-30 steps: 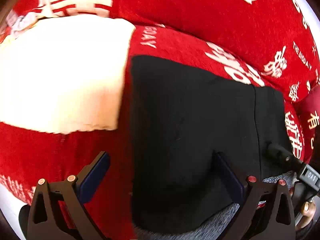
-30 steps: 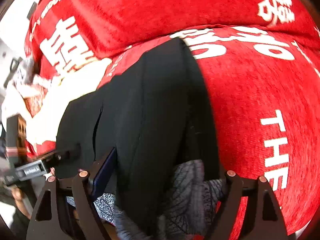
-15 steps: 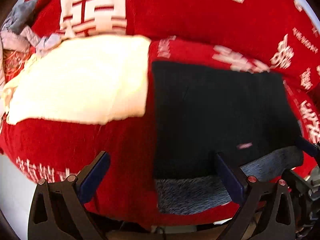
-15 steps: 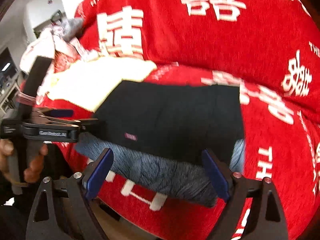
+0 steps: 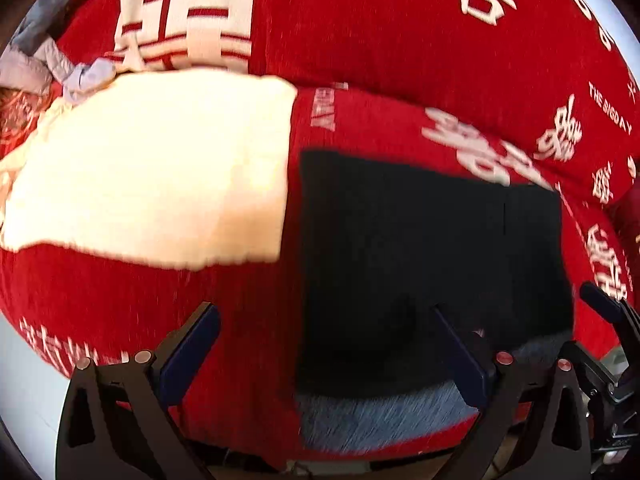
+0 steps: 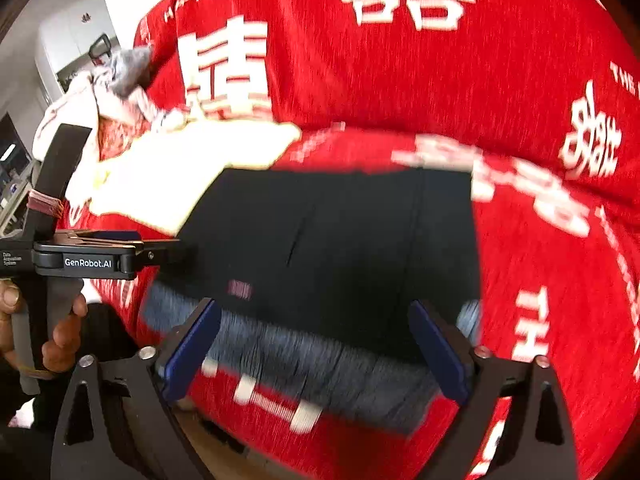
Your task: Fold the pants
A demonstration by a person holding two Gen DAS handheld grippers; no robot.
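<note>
Left to right across the red cover (image 5: 400,60), which is printed with white characters and drapes a soft seat.

At the far left lies a loose heap of pale clothes (image 5: 36,60), unsorted. Next to it a cream folded cloth (image 5: 160,168) lies flat and squared, set to one side, which I judge is meant to keep the working area free.

Just right of the cream cloth, apart from it by a strip of red, sit the pants (image 5: 420,248): black, folded into a neat rectangle, resting on the seat near its front edge. A grey lining (image 5: 380,420) (the inside face of the fabric, it appears) shows along the near edge, also visible from the right wrist (image 6: 320,360). The flat lie suggests the fold is largely done.

The left gripper (image 5: 332,352) hangs above the near left corner of the pants with its jaws spread wide and nothing between the pads; one finger is over red cover, the other over black cloth. In the right wrist view the same tool (image 6: 168,248) is seen from the side, held in a hand (image 6: 48,320).

The right gripper (image 6: 316,344) has just been opening and now stands wide over the near edge of the pants (image 6: 340,240), gripping nothing.

Containers: none in view, so no contents to record.
</note>
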